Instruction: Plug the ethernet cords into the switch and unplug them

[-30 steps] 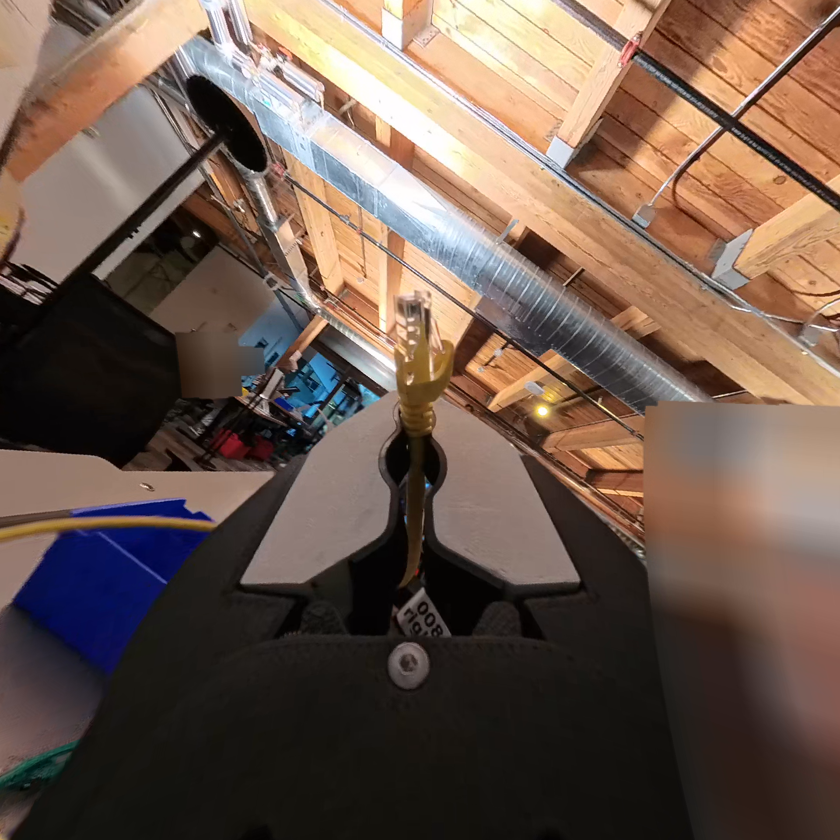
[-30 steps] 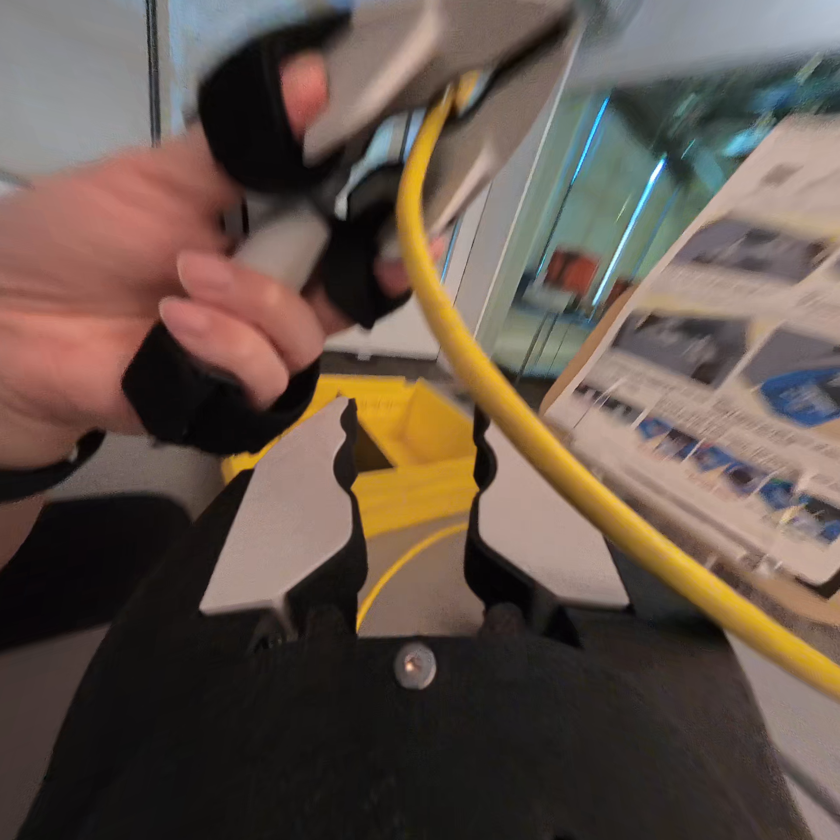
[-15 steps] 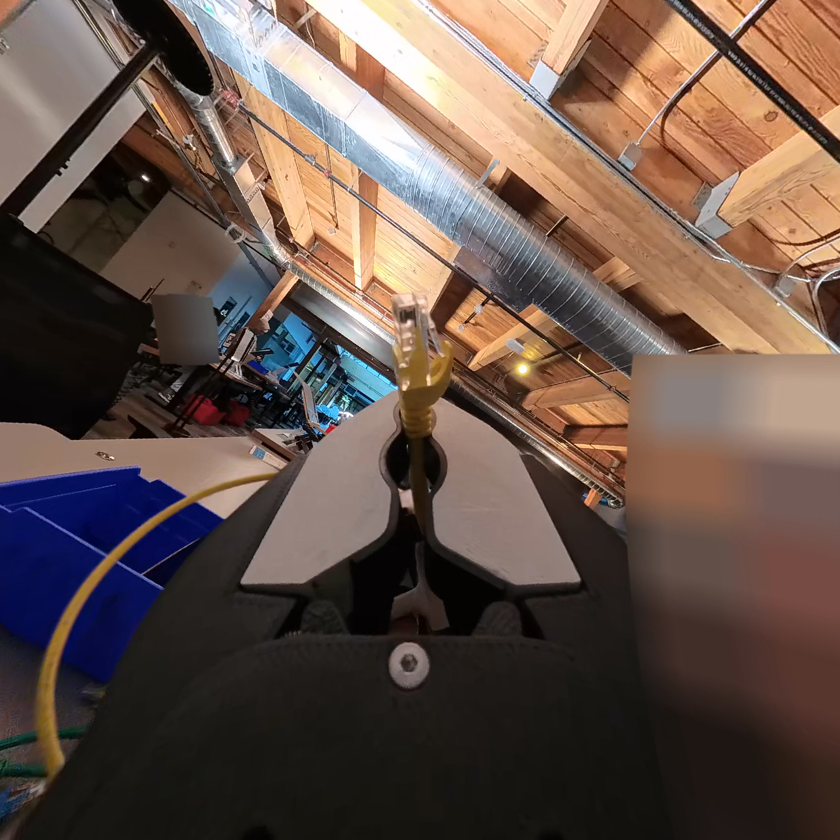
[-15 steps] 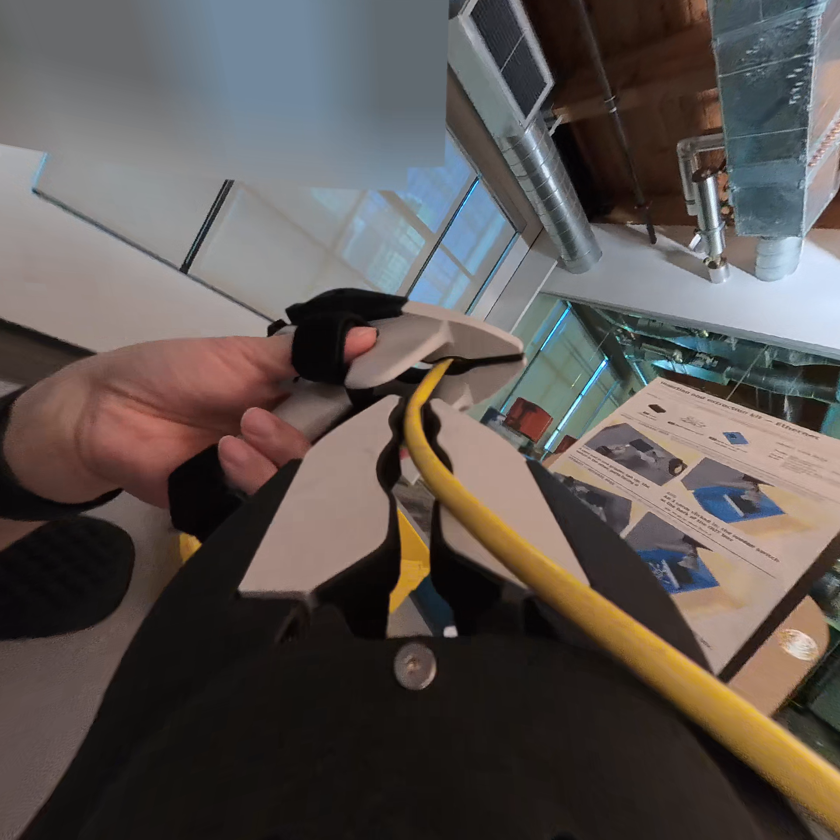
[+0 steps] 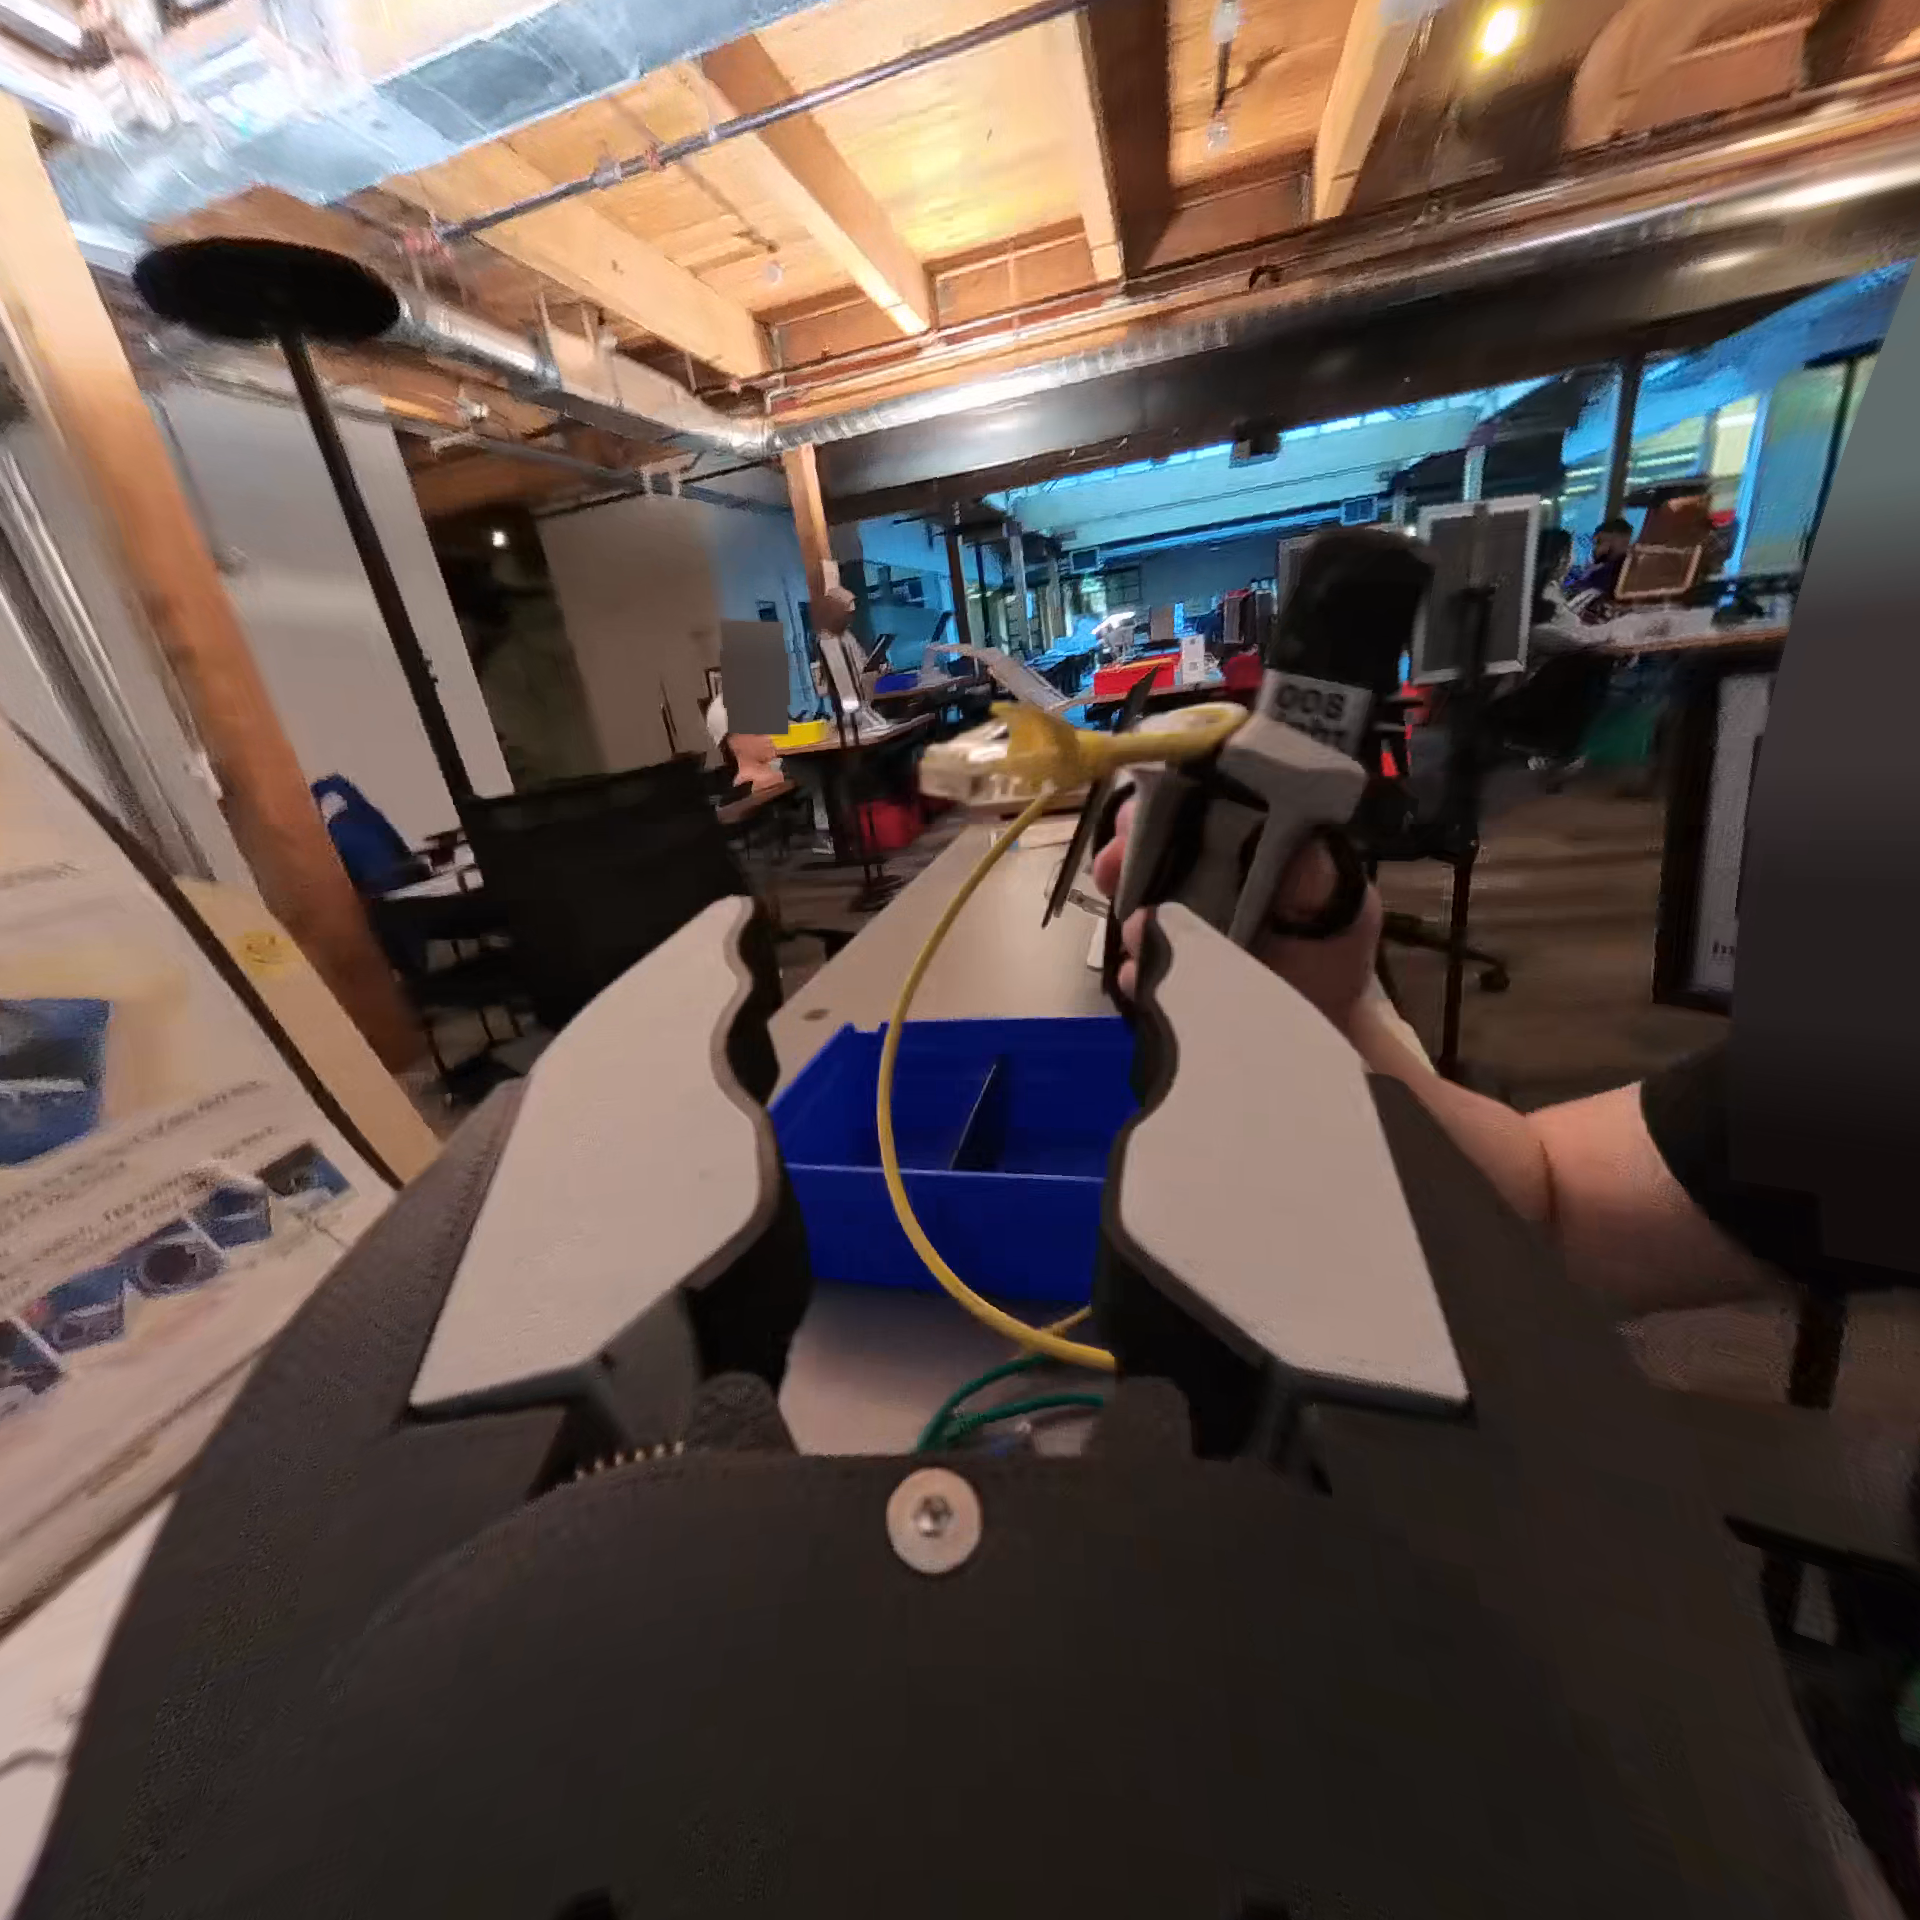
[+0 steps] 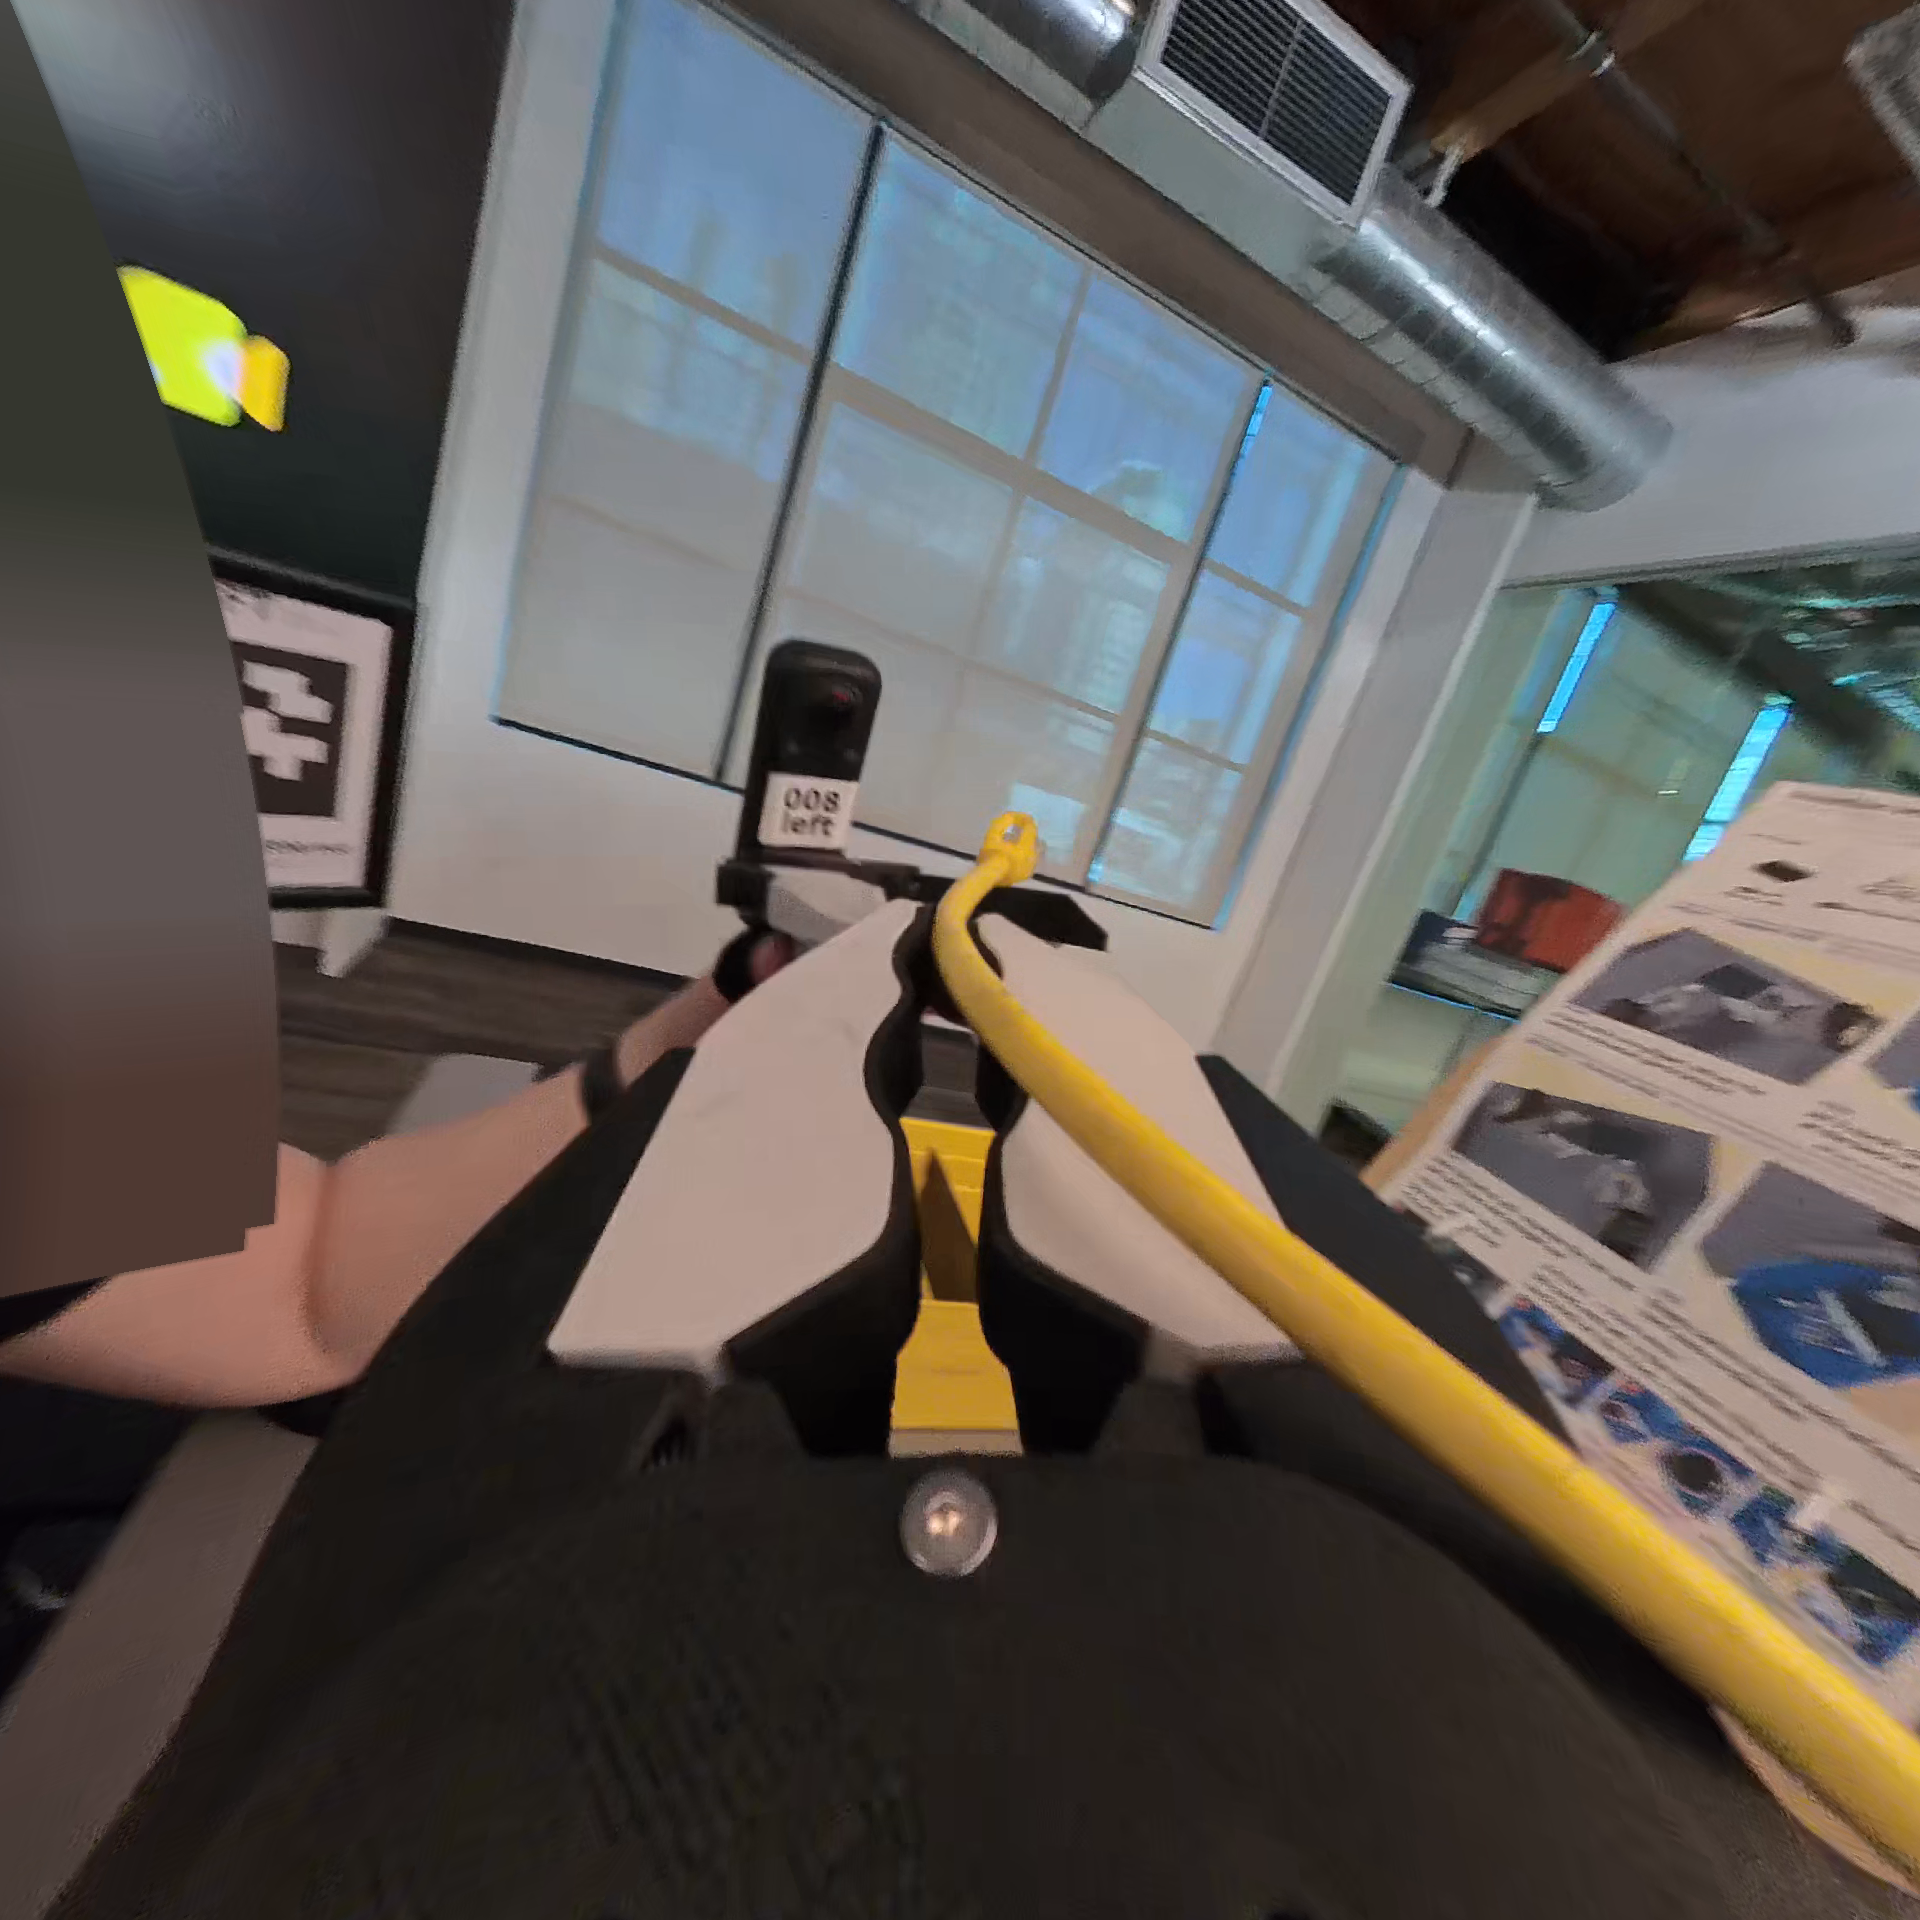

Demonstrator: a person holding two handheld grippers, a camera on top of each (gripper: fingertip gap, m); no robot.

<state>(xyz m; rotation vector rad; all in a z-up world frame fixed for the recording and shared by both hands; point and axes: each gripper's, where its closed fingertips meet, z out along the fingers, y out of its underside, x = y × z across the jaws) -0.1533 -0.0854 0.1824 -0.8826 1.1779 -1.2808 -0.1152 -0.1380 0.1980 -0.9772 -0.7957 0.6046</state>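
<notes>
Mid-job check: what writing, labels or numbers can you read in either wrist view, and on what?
White sticker on the black camera, right wrist view: legible, wording withheld.
Grey label on the other camera, left wrist view: blurred.
Instruction poster: print too blurred.
Framed marker sign: caption too small.

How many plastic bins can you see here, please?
2: a blue bin ahead of the left gripper, a yellow bin ahead of the right gripper; others may be hidden.
</notes>
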